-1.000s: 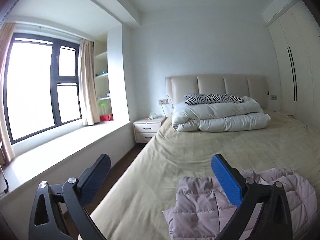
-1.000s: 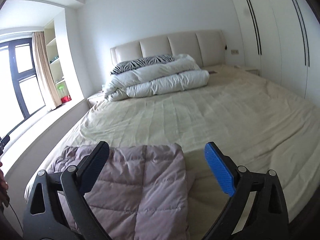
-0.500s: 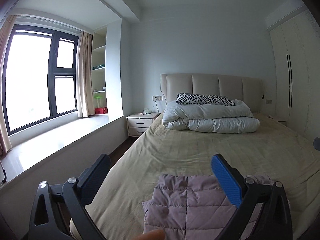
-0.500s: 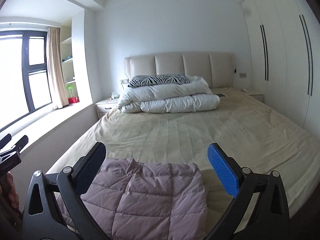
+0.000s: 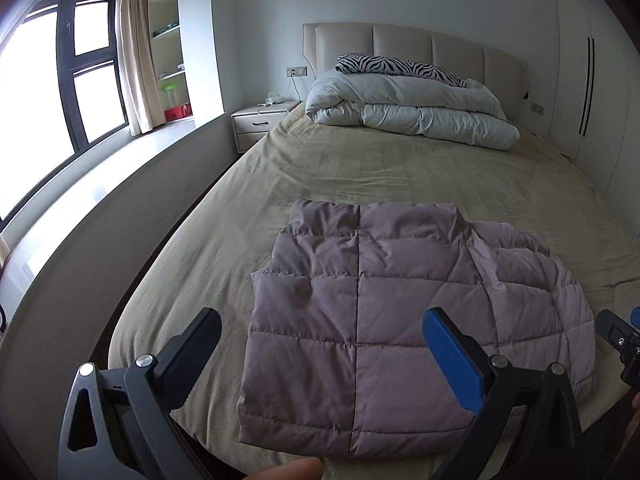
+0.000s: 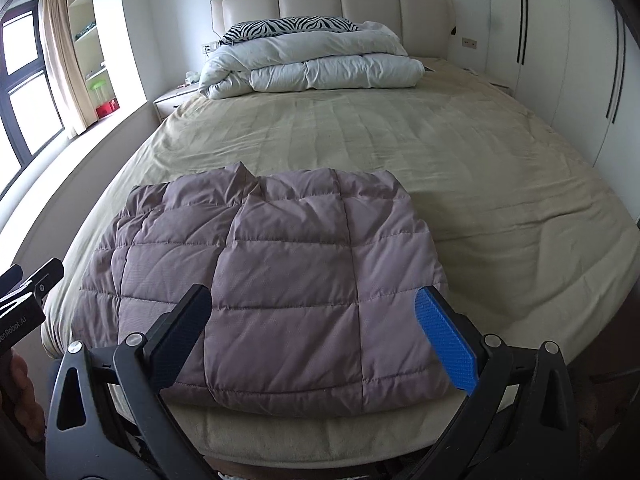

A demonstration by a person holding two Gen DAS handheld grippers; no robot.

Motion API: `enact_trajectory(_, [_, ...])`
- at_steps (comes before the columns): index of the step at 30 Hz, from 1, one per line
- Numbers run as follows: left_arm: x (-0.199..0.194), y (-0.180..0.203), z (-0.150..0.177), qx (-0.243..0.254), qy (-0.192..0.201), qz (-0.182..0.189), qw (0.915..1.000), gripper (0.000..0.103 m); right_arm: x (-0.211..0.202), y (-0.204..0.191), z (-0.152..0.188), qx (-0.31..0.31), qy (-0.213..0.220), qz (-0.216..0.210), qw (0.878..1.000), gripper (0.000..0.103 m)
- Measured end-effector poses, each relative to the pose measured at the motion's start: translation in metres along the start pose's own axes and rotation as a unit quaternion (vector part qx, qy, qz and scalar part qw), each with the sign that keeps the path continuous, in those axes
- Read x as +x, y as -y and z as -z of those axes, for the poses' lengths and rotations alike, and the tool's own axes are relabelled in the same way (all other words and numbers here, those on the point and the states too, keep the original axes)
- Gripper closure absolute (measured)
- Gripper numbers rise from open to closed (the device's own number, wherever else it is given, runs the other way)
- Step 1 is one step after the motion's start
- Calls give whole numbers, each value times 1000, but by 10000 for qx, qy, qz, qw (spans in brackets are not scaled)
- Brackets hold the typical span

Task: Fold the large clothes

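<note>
A mauve quilted puffer jacket [image 5: 400, 312] lies folded into a rough rectangle near the foot of the bed; it also shows in the right wrist view [image 6: 280, 280]. My left gripper [image 5: 324, 344] is open and empty, held above the jacket's near left part. My right gripper [image 6: 312, 324] is open and empty, above the jacket's near edge. The right gripper's tip shows at the right edge of the left wrist view [image 5: 624, 340]. The left gripper shows at the left edge of the right wrist view [image 6: 24, 292].
The bed [image 6: 440, 152] has a beige sheet. A folded white duvet [image 6: 312, 64] and a zebra pillow [image 6: 288, 24] lie by the headboard. A nightstand [image 5: 260, 120] and window ledge [image 5: 100, 184] are left, white wardrobes [image 6: 560, 40] right.
Both grippers have tilted downward and moved over the jacket, which now fills more of each view. The jacket itself has not moved. Both grippers stay open.
</note>
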State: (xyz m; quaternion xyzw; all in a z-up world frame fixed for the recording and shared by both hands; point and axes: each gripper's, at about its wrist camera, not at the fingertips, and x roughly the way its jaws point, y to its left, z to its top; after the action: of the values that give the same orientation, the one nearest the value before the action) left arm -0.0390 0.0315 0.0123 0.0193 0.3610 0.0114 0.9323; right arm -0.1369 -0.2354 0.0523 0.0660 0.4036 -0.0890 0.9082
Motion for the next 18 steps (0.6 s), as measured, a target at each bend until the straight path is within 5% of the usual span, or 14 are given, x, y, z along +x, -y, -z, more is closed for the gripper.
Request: enact_trajectory(18, [11, 9, 16, 223, -307, -46, 9993, 0, 14, -9, 10, -195, -178, 84, 9996, 0])
